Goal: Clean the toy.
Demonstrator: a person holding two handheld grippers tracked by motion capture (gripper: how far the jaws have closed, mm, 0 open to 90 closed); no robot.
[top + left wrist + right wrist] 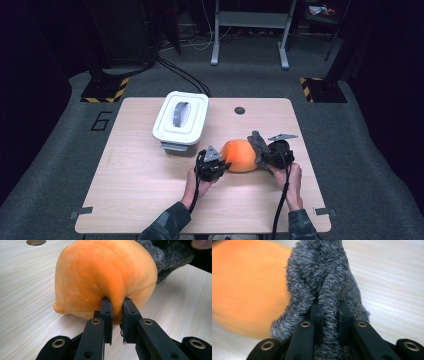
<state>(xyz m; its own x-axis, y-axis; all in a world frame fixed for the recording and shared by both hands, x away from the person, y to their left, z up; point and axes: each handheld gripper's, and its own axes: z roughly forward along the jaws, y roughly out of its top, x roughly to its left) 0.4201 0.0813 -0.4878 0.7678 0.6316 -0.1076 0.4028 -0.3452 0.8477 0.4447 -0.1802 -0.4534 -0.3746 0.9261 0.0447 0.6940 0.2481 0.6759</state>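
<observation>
High view shows the orange plush toy [241, 155] on the wooden table [140, 190], near the white lidded container [180, 119]. Left gripper [117, 308] pinches its orange fabric; right gripper [330, 312] clamps its grey fuzzy part [322, 277].

A single large digit "6" [102, 120] is marked in dark strokes on the grey floor carpet [60, 150], just left of the counter's [145, 200] far left corner in the high view. No other lettering, label, brand or number can be read, either there or in the two gripper views.
</observation>
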